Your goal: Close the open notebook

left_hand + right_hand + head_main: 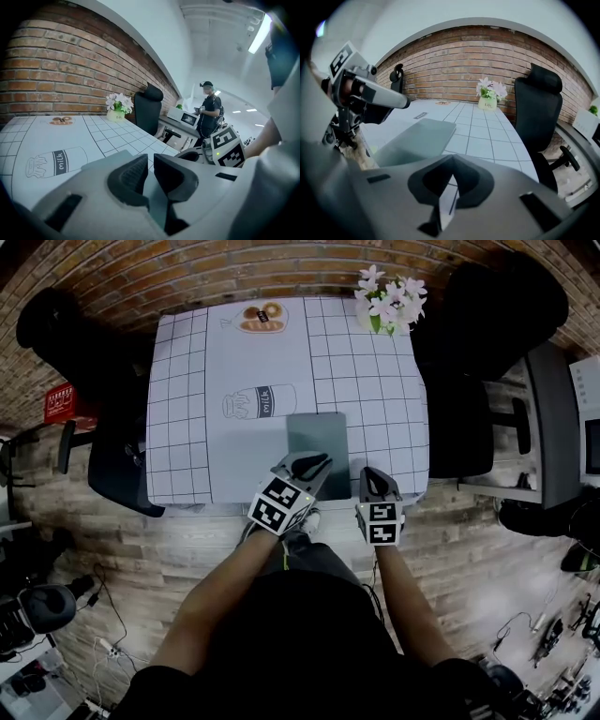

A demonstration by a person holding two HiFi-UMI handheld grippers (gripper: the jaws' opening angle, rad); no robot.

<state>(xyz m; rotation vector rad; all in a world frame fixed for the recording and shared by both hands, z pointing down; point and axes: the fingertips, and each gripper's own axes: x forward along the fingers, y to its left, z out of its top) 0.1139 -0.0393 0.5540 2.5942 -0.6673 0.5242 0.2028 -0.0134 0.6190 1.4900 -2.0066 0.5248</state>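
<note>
White pot (488,104) holds pale flowers (490,89); notebook (317,448) lies closed.

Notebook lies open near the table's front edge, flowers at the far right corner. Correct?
No: the notebook lies closed, grey cover up, as the head view shows. It is near the table's front edge, and the flowers stand at the far right corner.

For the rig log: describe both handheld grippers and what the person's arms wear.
Both the left gripper and right gripper are grey with dark ribbed pads, each carrying a cube of black-and-white square markers. Black short sleeves; no cables visible.
</note>
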